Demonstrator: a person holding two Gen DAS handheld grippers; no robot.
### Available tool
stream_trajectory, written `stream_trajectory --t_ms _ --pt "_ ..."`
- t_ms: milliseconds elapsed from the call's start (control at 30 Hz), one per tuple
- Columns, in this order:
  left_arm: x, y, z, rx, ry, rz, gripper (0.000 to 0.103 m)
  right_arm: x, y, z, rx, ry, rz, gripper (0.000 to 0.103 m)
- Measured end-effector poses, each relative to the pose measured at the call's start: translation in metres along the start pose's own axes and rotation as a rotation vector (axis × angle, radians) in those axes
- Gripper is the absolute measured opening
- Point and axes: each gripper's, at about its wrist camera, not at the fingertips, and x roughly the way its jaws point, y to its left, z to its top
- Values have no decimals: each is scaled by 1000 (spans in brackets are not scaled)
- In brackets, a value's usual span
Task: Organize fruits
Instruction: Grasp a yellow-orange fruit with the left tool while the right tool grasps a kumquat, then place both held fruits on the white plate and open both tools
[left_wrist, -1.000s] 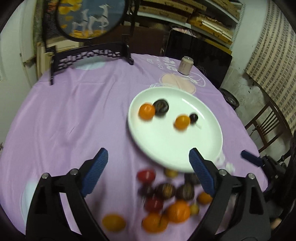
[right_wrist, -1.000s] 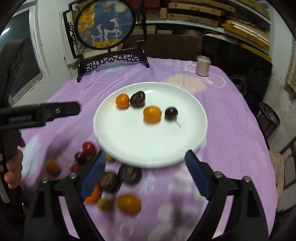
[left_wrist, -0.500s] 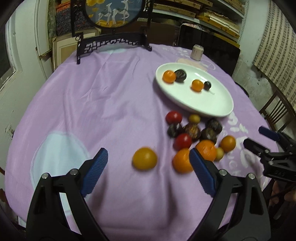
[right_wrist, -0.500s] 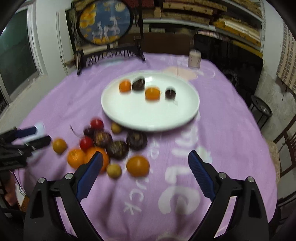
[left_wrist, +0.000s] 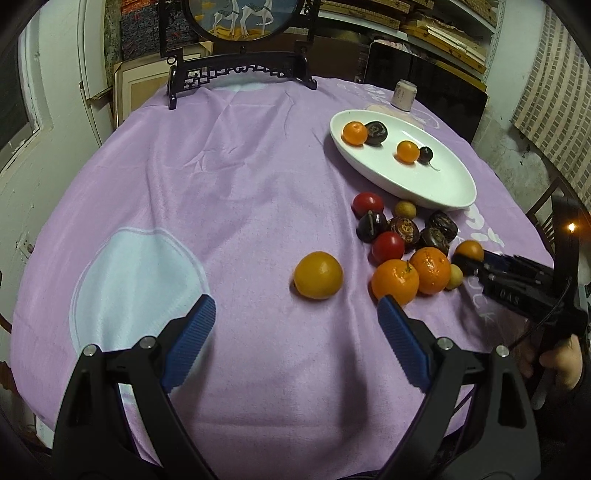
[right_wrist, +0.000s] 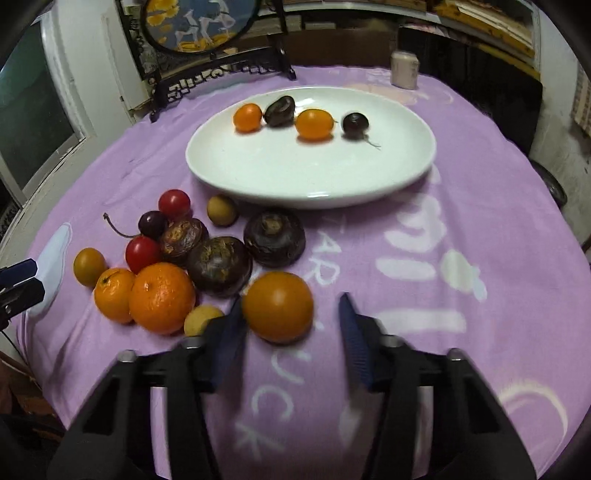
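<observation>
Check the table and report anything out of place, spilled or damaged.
Nothing looks spilled or broken. One orange fruit lies alone on the purple cloth, apart from the loose pile beside the white plate. The plate holds only four fruits; the rest are not yet on it.

In the right wrist view, the right gripper (right_wrist: 291, 325) is smeared by motion blur, its blue pads (right_wrist: 354, 339) soft-edged; the left pad covers the near edge of a small yellow fruit (right_wrist: 201, 317) and meets the side of the orange fruit (right_wrist: 277, 312) between the jaws, contact unclear. The left gripper (right_wrist: 16, 282) is cut off at that frame's left edge, only its tips showing. From the left wrist view, the right gripper (left_wrist: 476, 264) hides the lower part of that same orange fruit (left_wrist: 469, 249). The round screen (left_wrist: 242, 16) is cropped by the top edge. The can (left_wrist: 404, 95) bears a label too small to read.
</observation>
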Motion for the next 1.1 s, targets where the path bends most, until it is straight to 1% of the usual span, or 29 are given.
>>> stream_trajectory --t_ms 67,133,333,400,433,467,500,533,567,600,667,733,867,1100 --pt "3 -1 1 7 4 11 91 -8 -2 -1 21 -9 20 36" --pt "10 -1 2 13 9 29 91 -15 0 -2 8 -18 -6 36" --pt "40 -5 8 23 41 30 90 -32 -7 -10 44 -13 7 36" --pt "49 -7 12 21 39 27 80 -35 -8 -12 52 -16 15 36" --pt "55 -8 13 23 51 20 67 -37 -8 -12 56 -18 19 36" --pt "61 -9 14 23 69 7 57 -38 -8 -13 57 -18 24 36" --pt "64 -10 15 26 66 8 58 -39 -7 -13 57 -20 28 36" --pt "64 -12 16 38 53 22 49 -40 -6 -13 57 -21 32 36" --pt "65 -14 16 46 55 25 39 -41 -5 -14 55 -23 33 36" --pt "64 -15 16 43 54 9 37 -43 -4 -14 52 -27 36 36" --pt "59 -16 16 31 62 -19 37 -47 -2 -14 46 -38 38 36" --pt "52 -19 14 37 51 -15 37 -50 -2 -14 45 -46 43 36" --pt "35 -22 16 28 33 -41 37 -52 -2 -12 41 -54 51 36" --pt "14 -33 36 52 -2 -103 37 -53 -7 -8 52 -62 59 36"
